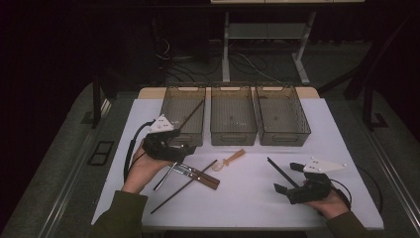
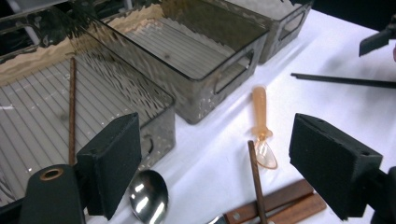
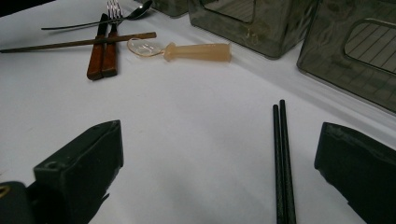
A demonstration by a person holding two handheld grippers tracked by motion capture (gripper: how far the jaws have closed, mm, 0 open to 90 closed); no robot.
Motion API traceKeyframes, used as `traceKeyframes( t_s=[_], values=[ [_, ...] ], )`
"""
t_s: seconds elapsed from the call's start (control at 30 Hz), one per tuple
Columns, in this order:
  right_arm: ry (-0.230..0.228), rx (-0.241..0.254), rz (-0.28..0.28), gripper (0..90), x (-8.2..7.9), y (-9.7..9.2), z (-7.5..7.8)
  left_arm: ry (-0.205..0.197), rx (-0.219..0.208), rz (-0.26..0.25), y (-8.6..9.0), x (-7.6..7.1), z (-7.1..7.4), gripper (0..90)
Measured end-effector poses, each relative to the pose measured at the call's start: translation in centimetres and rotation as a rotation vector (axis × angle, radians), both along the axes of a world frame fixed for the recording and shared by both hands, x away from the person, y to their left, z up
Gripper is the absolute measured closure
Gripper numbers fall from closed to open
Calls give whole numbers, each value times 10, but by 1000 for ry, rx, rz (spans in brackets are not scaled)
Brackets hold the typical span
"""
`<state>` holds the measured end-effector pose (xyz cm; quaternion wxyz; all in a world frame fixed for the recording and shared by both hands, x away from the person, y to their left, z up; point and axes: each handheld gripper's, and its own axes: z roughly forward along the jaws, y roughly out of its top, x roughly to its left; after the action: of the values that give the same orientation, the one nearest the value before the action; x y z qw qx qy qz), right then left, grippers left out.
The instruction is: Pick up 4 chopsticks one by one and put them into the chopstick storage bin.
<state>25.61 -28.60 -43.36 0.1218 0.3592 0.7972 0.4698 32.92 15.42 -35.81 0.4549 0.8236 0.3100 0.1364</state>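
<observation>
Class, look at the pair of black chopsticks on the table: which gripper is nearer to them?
Right. The right gripper has the black chopsticks lying between its open jaws; the left gripper sits across the table by the leftmost bin.

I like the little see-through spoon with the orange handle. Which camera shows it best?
The right gripper view shows the little spoon best: it lies side-on, clear bowl and whole handle plain. The left gripper view shows it end-on between the jaws, with a chopstick's tip beside its bowl. In the high view it is small.
</observation>
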Motion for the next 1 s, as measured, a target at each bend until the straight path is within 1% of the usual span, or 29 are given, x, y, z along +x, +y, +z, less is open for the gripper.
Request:
traceKeyframes(
  t_s=[0.37, 0.5, 0.67, 0.87, 1.0],
  values=[
    [-1, -1, -3, 14, 0, -1, 0, -5, -14, -9, 7, -22, -17, 155],
    [-3, 1, -5, 14, 0, 0, 0, -8, -22, -5, 10, -30, -25, 155],
    [-3, 0, -6, 14, 0, 0, 0, -7, -32, 13, 15, -40, -34, 159],
    [-3, -2, -8, 14, 0, 0, 0, -13, -35, 8, 19, -53, -42, 194],
    [-6, -6, -8, 14, 0, 0, 0, 3, -34, 13, 23, -60, -49, 245]
  ],
)
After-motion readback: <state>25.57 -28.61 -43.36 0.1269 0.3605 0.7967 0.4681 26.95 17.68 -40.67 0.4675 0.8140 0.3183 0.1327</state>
